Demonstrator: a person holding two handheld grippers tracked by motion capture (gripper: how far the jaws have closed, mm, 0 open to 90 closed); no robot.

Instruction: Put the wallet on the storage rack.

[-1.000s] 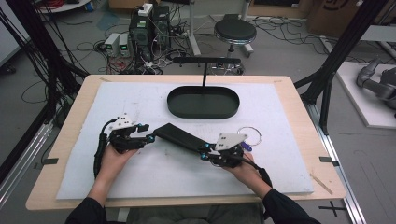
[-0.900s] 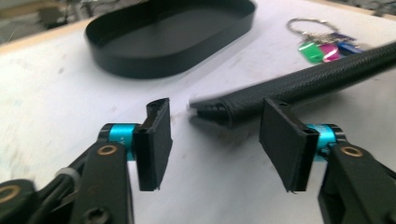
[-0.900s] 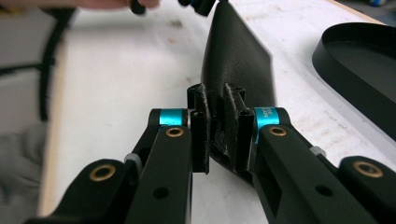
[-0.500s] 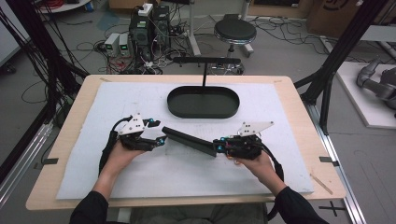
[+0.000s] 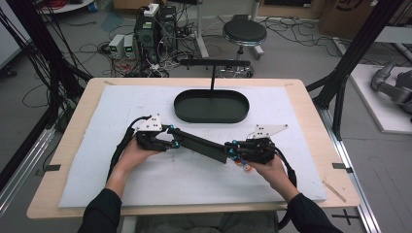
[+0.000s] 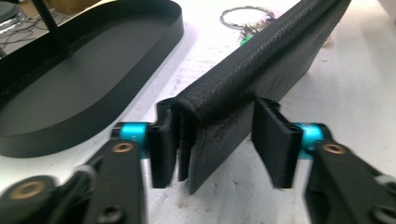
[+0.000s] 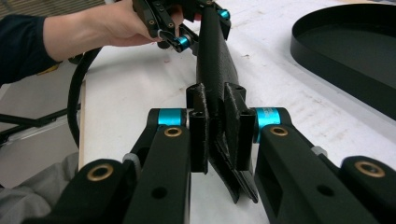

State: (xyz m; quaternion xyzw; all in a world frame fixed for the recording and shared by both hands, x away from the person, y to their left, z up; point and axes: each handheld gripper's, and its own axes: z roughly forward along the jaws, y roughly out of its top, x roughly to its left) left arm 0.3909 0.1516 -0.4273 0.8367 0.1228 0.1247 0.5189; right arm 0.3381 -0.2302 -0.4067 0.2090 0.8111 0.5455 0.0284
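A long black textured wallet (image 5: 201, 144) spans between my two grippers over the white mat. My right gripper (image 5: 229, 151) is shut on its right end, both pads pressed flat against it (image 7: 218, 130). My left gripper (image 5: 174, 138) has the wallet's other end (image 6: 261, 60) between its jaws. Those jaws (image 6: 217, 140) have just been closing. One pad lies against the wallet and the other stands a little off it, with white mat showing in the gap. The wallet (image 7: 215, 70) is on edge, fold upward.
A black oval tray (image 5: 212, 119) with a T-shaped stand (image 5: 214, 63) sits behind the wallet at the mat's far middle. A key ring (image 6: 245, 16) lies on the mat beyond the wallet. Bare mat stretches in front of both hands.
Both hands have shifted to the right with the wallet. The left gripper has come up to the wallet's left end, and its jaws stand narrower around it than half a second ago.
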